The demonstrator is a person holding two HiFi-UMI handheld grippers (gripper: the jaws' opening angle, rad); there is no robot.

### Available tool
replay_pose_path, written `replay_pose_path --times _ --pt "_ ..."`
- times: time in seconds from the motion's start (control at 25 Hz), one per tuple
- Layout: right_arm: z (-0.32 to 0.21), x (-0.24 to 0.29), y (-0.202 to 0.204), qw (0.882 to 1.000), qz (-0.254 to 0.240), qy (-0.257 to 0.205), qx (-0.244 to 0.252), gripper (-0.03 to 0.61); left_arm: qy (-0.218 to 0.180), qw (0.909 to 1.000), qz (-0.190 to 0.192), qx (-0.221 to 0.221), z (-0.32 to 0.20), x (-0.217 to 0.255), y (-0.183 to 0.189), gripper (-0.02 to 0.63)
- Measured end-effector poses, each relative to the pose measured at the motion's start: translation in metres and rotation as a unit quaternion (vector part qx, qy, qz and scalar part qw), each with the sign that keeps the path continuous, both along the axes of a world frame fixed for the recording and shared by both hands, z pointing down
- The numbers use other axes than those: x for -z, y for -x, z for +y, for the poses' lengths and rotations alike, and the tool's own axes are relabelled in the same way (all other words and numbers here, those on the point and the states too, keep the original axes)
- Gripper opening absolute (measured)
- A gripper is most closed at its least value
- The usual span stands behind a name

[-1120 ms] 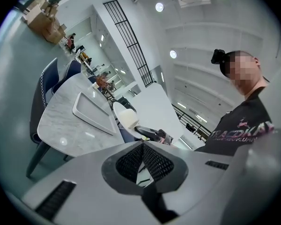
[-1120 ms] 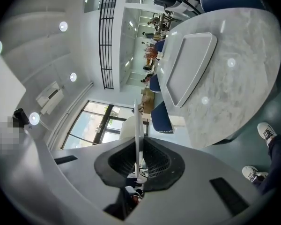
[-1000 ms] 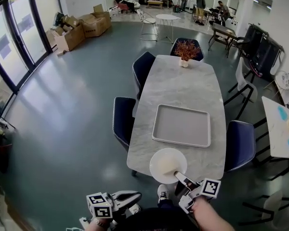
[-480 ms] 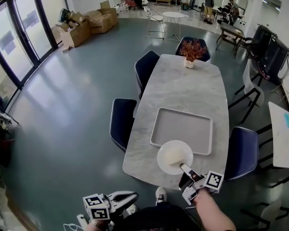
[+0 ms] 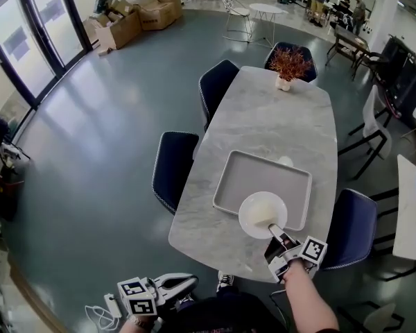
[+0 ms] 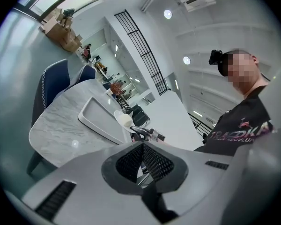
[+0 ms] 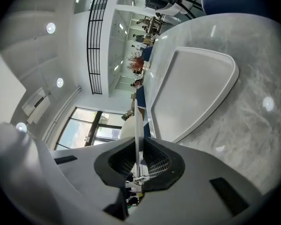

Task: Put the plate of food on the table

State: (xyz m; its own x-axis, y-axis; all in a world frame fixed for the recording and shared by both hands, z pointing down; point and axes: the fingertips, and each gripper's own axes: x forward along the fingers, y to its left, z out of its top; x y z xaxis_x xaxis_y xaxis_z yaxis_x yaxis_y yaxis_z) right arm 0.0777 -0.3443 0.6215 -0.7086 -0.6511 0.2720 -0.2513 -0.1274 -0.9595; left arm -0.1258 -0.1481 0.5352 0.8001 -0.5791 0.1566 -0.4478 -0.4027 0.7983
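1. Forward has gone the plate of food (image 5: 263, 214): a second ago it hung over the near edge of the marble counter (image 5: 211, 233), and it now overlaps the 6 o'clock rim of the grey tray (image 5: 253, 177).
2. The right tool (image 5: 274, 232) is clamped on the plate's rim at its 5 o'clock. In the right gripper view the thin white rim stands edge-on between the pads.
3. A pale mound of food lies mid-plate (whether the plate touches the tray, I cannot tell).
4. The left tool (image 5: 192, 280) hangs low at 7 o'clock in the head view, off the counter, its jaws together on nothing.
5. A potted plant (image 5: 289, 64) stands at the counter's 12 o'clock end, well apart from the tray.
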Motion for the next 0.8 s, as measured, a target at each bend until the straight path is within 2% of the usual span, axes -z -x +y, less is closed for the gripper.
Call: replay_pose_path --times 0.2,0.48,0.6,0.8 --pt "-0.03 -0.022 -0.012 1.0 0.012 0.012 -0.003 0.031 0.001 0.9998 -0.014 0.014 -0.007 -0.002 -0.006 0.007" --pt "-0.071 -0.064 -0.021 0.999 0.04 0.035 0.0 0.032 -0.037 0.9981 -0.049 -0.01 -0.013 0.008 -0.03 0.008" --pt "-0.086 -0.082 -0.021 0.997 0.056 0.054 0.002 0.032 -0.036 0.9977 -0.055 -0.014 -0.016 0.007 -0.036 0.007" --pt "-0.103 -0.096 -0.02 0.996 0.051 0.072 -0.006 0.032 -0.026 0.9983 -0.052 -0.004 -0.019 0.002 -0.039 0.008"
